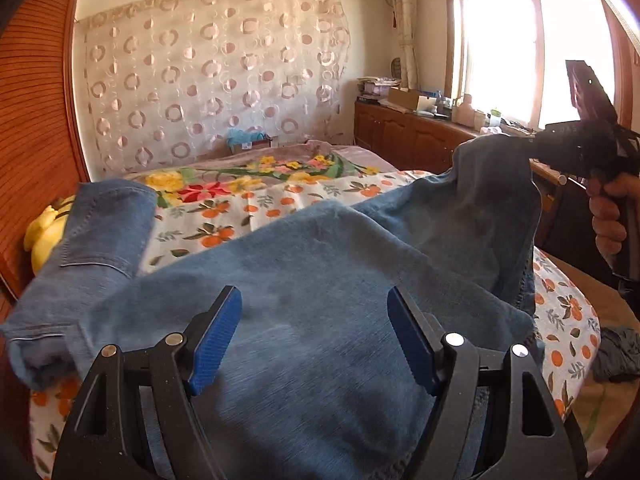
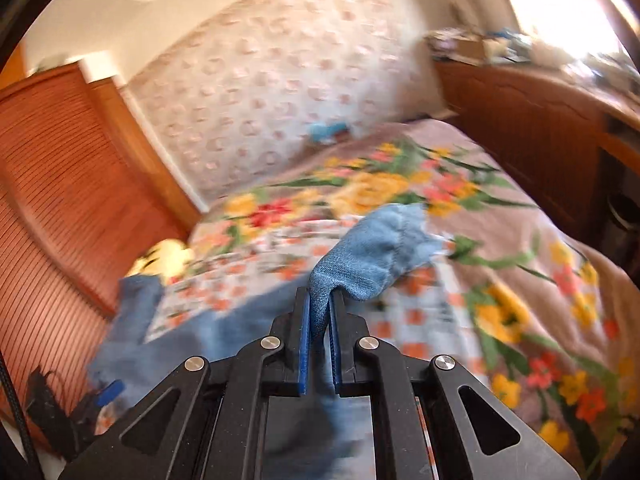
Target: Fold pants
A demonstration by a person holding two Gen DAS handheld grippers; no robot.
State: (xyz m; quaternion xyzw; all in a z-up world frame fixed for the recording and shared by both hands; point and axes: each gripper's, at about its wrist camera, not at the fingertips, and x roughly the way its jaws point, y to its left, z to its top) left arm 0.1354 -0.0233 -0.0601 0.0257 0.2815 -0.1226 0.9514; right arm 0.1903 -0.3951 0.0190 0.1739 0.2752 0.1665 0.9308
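Observation:
Blue denim pants [image 1: 304,280] lie spread across the bed, one leg folded back at the left [image 1: 104,224]. My left gripper [image 1: 314,296] hovers just above the cloth, its jaws wide open with nothing pinched between the blue pads. At the right, my right gripper [image 1: 536,148] lifts an edge of the pants off the bed, with a hand [image 1: 608,216] on its handle. In the right wrist view this gripper [image 2: 320,294] is shut on a fold of the denim [image 2: 368,256], which sticks out past the fingertips. A blue pad [image 2: 109,393] of the left gripper shows at the lower left.
The bed [image 1: 248,196] has a flowered and orange-print cover. A louvred wooden wardrobe [image 1: 36,120] stands on the left, with a yellow soft toy [image 1: 44,228] beside it. A cluttered wooden cabinet [image 1: 408,132] runs under the window. Dark cloth [image 1: 616,356] lies off the bed's right side.

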